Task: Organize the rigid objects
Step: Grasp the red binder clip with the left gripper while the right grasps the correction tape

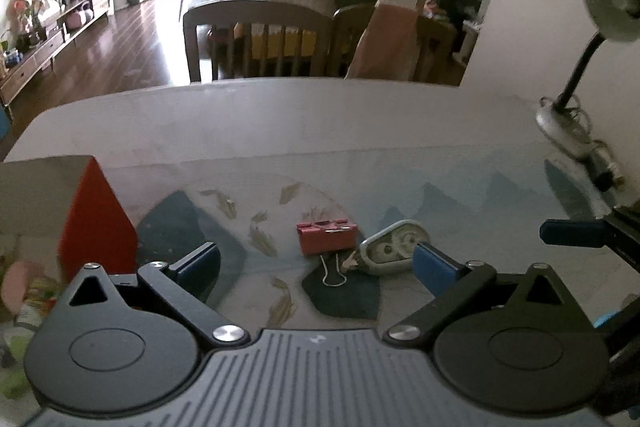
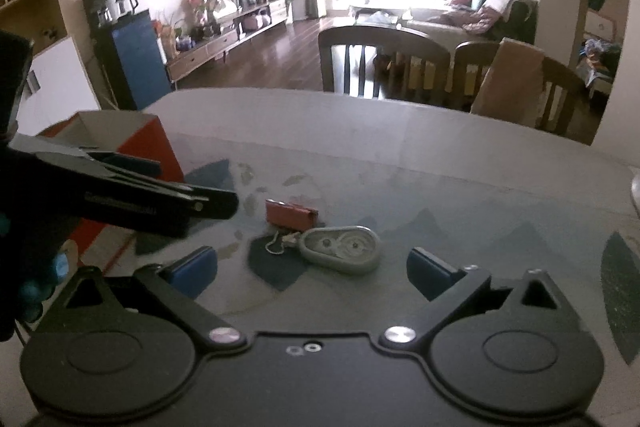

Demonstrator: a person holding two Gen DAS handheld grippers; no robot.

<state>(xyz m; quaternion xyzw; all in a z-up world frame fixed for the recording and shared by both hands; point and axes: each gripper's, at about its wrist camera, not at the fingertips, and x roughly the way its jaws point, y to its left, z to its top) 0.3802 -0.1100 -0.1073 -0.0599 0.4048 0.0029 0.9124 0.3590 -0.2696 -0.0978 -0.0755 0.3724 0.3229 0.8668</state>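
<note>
A red binder clip [image 1: 327, 237] lies on the patterned table mat, its wire handles toward me. A grey correction-tape dispenser [image 1: 394, 246] lies just right of it, touching or nearly so. Both show in the right wrist view, the clip [image 2: 291, 214] and the dispenser [image 2: 341, 249]. My left gripper [image 1: 316, 269] is open and empty, just short of the two objects. My right gripper [image 2: 312, 273] is open and empty, just short of the dispenser. The left gripper's finger [image 2: 160, 203] reaches in at the left of the right wrist view.
An open red and white box [image 1: 86, 223] stands at the left on the table; it also shows in the right wrist view [image 2: 132, 141]. A desk lamp [image 1: 580, 83] stands at the far right. Chairs [image 1: 260, 39] line the table's far edge.
</note>
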